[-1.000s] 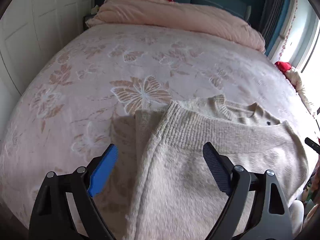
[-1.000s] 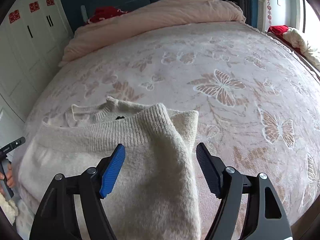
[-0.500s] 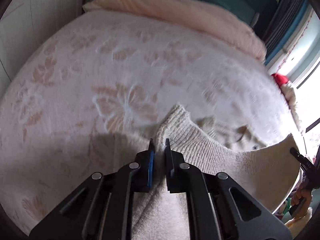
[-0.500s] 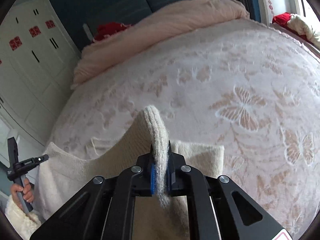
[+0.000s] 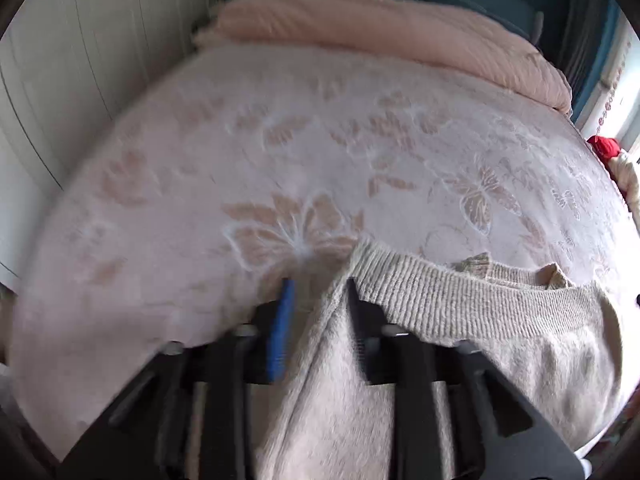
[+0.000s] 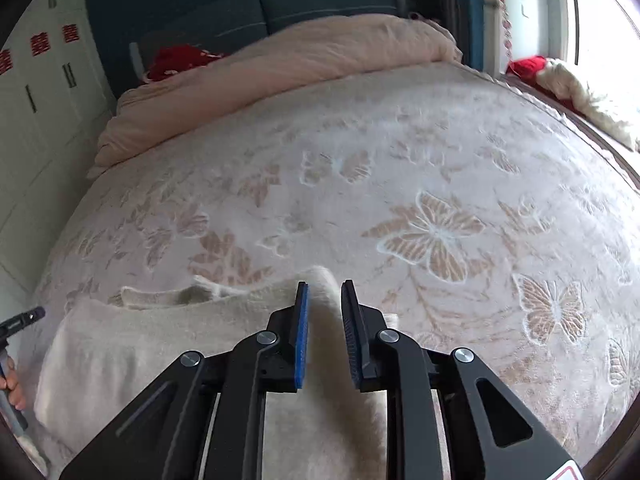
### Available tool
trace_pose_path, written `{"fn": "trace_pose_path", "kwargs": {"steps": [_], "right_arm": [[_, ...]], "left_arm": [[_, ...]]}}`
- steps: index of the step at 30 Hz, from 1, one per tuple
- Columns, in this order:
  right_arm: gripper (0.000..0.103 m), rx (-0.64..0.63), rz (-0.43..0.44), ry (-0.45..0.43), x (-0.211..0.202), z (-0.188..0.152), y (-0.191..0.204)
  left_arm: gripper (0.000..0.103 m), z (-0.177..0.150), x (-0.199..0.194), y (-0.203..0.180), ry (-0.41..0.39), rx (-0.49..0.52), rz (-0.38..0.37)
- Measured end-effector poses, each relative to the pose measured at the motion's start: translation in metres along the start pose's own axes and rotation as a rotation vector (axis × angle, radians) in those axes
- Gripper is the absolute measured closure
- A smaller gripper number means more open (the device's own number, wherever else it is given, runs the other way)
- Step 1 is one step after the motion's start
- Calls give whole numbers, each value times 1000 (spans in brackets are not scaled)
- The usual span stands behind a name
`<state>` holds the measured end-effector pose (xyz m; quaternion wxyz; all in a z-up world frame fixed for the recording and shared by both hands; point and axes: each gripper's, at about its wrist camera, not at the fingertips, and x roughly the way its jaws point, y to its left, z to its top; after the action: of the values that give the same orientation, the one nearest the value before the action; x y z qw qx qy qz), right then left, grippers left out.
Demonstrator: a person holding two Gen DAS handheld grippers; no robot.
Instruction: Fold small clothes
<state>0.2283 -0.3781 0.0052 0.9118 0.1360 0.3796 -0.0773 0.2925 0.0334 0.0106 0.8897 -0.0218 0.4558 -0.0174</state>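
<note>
While both grippers, left gripper [image 5: 318,286] and right gripper [image 6: 324,288], stand part-open astride the cream knitted sweater [image 5: 480,340], withdraw toward 6 o'clock without snagging its ribbed hem.

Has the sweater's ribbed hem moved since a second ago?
Yes. The ribbed hem has been carried up the bed toward the collar, now nearly covering it; left gripper and right gripper have opened partway.
</note>
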Motion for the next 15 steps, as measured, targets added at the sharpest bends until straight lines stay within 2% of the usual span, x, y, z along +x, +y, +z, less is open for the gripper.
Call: {"fn": "trace_pose_path", "kwargs": {"steps": [1, 2, 3, 5, 7, 9, 11, 13, 14, 15], "right_arm": [[84, -7, 59, 26, 2, -5, 18], [84, -17, 140, 76, 10, -14, 42], [88, -30, 207, 122, 19, -23, 64], [92, -66, 321, 202, 44, -46, 114], [93, -115, 337, 255, 64, -64, 144], [94, -160, 277, 289, 83, -75, 150], [101, -146, 212, 269, 86, -73, 119], [103, -67, 145, 237, 75, -69, 66], [102, -26, 55, 214, 66, -66, 32], [102, 11, -12, 197, 57, -65, -2]], "left_arm": [[45, -2, -14, -4, -37, -1, -5], [45, -6, -28, -15, -66, 0, -31], [45, -9, -36, -27, -67, 9, -68], [45, -19, -38, -61, -23, 32, -140], [45, -30, -23, -84, 25, 46, -175], [45, -46, 6, -100, 95, 65, -123], [45, -61, 30, -92, 150, 73, -46], [43, -68, 38, -70, 163, 65, -16], [43, -70, 39, -53, 155, 54, -35], [43, -70, 38, -39, 150, 53, -21]]}}
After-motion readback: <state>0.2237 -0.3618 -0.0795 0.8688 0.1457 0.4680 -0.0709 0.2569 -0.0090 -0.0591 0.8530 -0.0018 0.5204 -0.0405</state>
